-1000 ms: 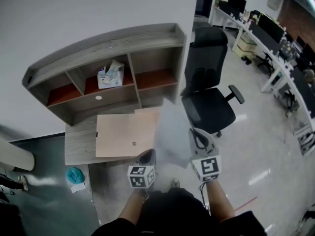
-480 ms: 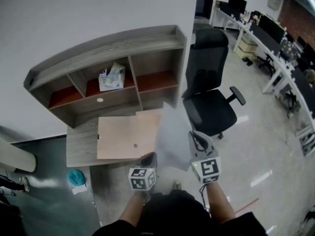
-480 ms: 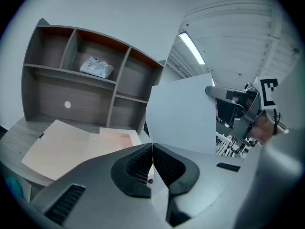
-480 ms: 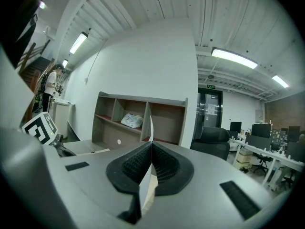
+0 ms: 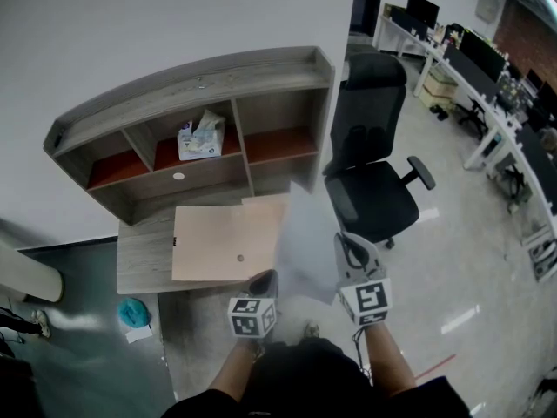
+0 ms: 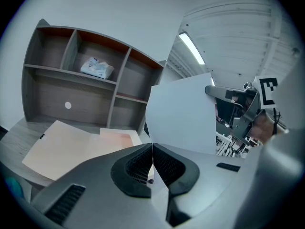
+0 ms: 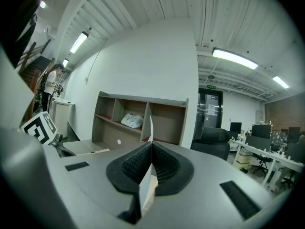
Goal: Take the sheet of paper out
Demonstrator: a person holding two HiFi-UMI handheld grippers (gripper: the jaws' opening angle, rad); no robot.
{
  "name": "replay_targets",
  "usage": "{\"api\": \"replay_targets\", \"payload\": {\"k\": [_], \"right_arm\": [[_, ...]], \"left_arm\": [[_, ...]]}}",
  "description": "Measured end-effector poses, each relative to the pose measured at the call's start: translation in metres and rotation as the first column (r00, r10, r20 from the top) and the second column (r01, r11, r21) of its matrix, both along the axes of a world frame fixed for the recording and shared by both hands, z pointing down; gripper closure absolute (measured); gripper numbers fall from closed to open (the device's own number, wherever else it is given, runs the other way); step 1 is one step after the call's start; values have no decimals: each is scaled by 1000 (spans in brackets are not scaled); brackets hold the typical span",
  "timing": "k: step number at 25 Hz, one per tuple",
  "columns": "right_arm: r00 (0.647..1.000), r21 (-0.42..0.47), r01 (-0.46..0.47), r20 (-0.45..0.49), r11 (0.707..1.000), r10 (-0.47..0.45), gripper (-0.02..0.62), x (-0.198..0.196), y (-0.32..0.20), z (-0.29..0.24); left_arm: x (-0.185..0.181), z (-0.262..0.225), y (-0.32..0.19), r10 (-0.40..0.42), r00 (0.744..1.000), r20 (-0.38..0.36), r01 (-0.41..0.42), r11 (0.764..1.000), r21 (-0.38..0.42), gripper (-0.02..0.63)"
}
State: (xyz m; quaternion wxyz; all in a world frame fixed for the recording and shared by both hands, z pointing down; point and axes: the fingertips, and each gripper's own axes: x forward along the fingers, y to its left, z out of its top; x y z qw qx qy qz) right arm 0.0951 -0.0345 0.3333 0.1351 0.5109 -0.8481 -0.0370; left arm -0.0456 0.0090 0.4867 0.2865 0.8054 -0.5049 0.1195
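A white sheet of paper (image 5: 306,238) hangs in the air in front of the desk, standing nearly upright between my two grippers. My left gripper (image 5: 264,279) is shut on its lower left edge; in the left gripper view the sheet (image 6: 183,113) rises from the closed jaws (image 6: 152,147). My right gripper (image 5: 348,244) is shut on the sheet's right edge, and the right gripper view shows the paper (image 7: 148,128) edge-on between the closed jaws (image 7: 151,144). A tan folder (image 5: 222,242) lies flat on the desk behind the sheet.
The grey desk (image 5: 139,264) carries a shelf unit (image 5: 191,85) with a tissue pack (image 5: 198,138) in its middle bay. A black office chair (image 5: 374,177) stands right of the desk. A blue object (image 5: 132,312) lies on the floor at the left.
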Motion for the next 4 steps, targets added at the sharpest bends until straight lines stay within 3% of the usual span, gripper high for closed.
{"api": "replay_targets", "payload": {"k": [4], "right_arm": [[1000,5,-5,11,1000,5,580,-2,-1,-2]], "left_arm": [[-1,3,1,-1,1000,0,1,1000,-10,560]]}}
